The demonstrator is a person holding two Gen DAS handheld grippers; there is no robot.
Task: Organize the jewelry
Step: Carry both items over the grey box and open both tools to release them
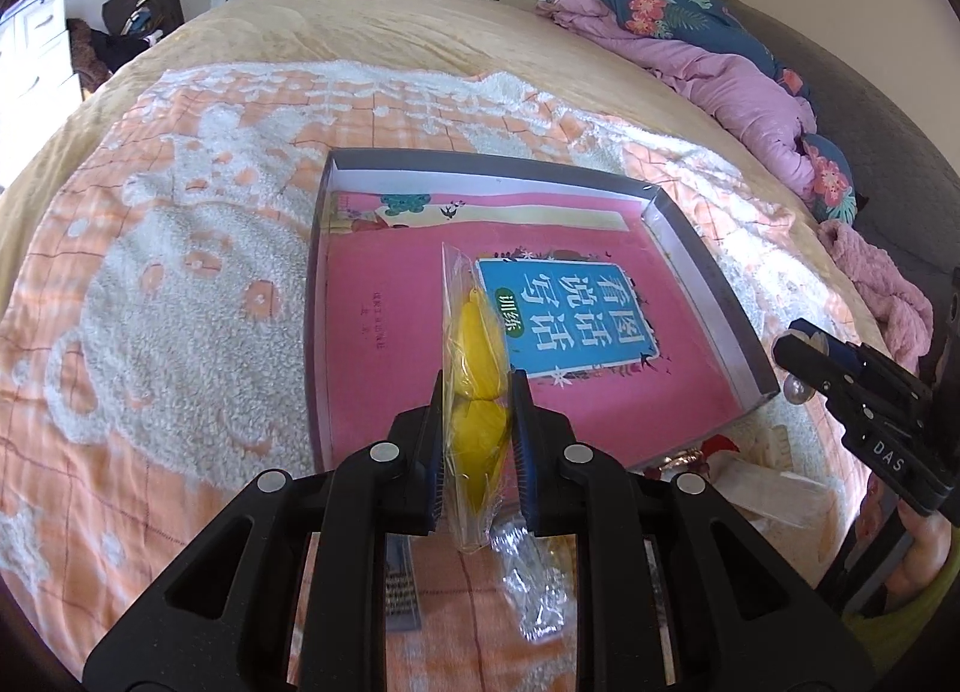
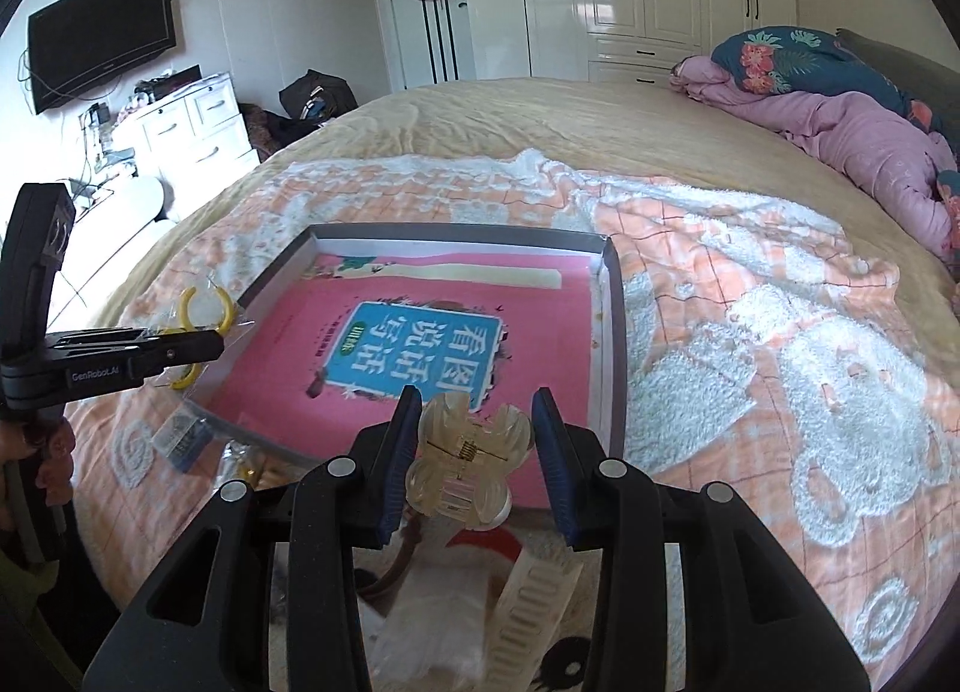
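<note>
Two loads up | left hand-held gripper (image 1: 477, 392) clenched on bagged yellow earrings (image 1: 474, 368), long axis forward | right hand-held gripper (image 2: 474, 410) grasping clear hair claw (image 2: 468, 452) | shallow box (image 1: 708, 296) ahead of both, left nearer its near-left corner.

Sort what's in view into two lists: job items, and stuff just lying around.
Job:
left gripper holding bagged yellow earrings
right gripper holding translucent claw hair clip
shallow grey box

Lying about:
pink quilt
wall TV
black bag
</note>
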